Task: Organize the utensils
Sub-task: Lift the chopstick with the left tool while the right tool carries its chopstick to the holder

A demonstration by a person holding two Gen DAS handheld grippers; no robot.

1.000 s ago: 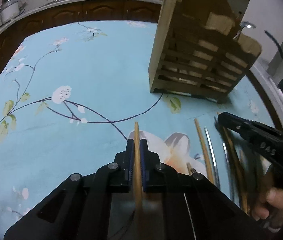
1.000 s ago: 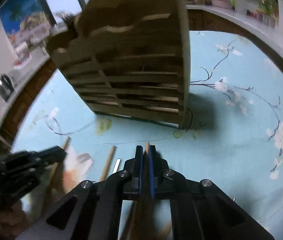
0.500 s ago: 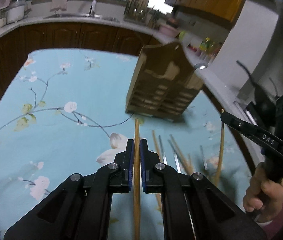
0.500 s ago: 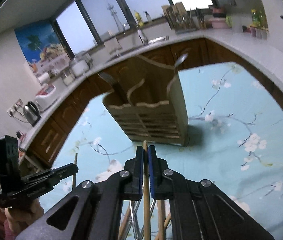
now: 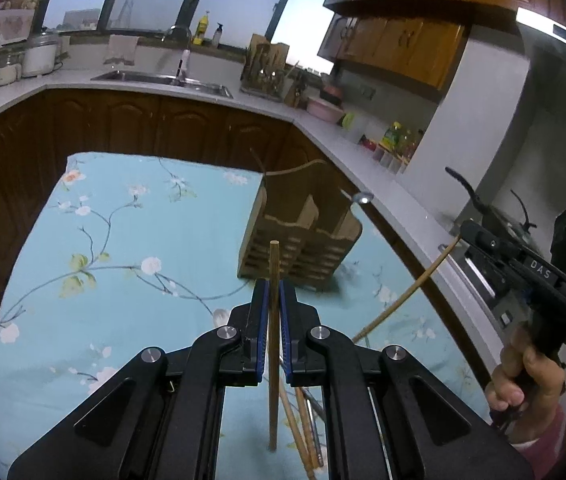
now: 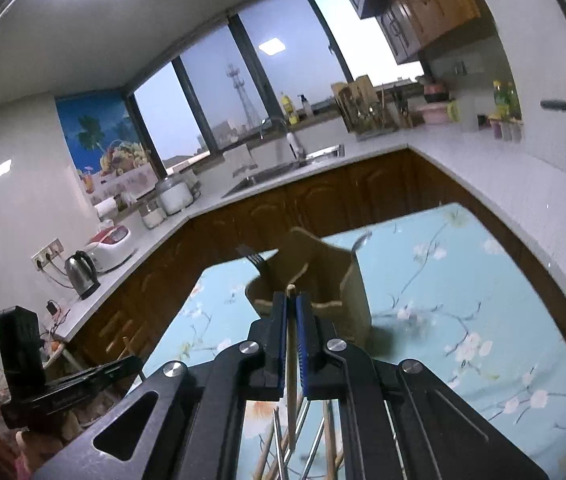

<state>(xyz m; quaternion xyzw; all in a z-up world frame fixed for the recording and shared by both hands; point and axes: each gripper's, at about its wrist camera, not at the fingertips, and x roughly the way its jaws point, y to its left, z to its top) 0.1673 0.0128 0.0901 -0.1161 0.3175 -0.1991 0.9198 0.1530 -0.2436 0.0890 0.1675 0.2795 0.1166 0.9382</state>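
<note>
**Both grippers up, 1 chopstick each**

My left gripper (image 5: 274,300) is clamped tight on a wooden chopstick (image 5: 273,344) running up the lower centre of the frame. My right gripper (image 6: 291,312) pinches a second chopstick (image 6: 291,392) the same way. The wooden utensil holder (image 5: 303,236) stands mid-frame on the floral tablecloth (image 5: 123,240), holding a fork (image 6: 257,262) and spoon (image 5: 363,198). Loose chopsticks (image 5: 303,432) lie at bottom centre.

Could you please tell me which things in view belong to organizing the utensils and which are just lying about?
Belonging to the job:
- left hand-held gripper, shut on a chopstick
- right hand-held gripper, shut on another chopstick
- wooden holder
- loose utensils on the tablecloth

Just lying about:
- kettle
- sink
- pink bowl
</note>
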